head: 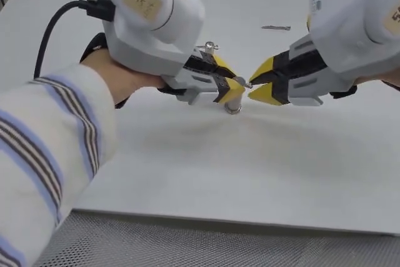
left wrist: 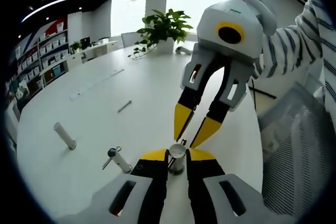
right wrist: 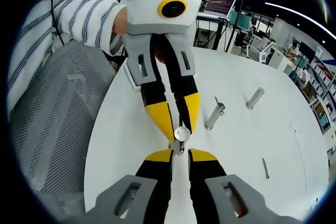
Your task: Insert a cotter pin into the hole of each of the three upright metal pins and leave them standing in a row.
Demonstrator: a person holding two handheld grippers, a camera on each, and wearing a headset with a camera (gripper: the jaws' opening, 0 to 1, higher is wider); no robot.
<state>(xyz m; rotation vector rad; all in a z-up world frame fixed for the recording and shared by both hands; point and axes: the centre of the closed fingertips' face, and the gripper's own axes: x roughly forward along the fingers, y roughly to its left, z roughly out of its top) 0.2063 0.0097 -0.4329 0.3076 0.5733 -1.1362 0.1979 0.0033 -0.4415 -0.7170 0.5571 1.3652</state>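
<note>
**Cotter pin at the hole: risk of a missed entry**
The left gripper (head: 230,82) is clamped on the upright metal pin (left wrist: 177,155). The right gripper (head: 251,86), jaws nearly closed, appears to pinch a cotter pin (left wrist: 182,142) at the metal pin's top. If the tip misses the hole, the push may tilt the metal pin or spring the cotter pin loose. The pinned neighbour (left wrist: 118,158) and the bare pin (left wrist: 64,135) stand nearby.

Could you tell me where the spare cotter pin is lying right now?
In the head view the spare cotter pin lies flat on the white table, at upper right beyond the right gripper.
</note>
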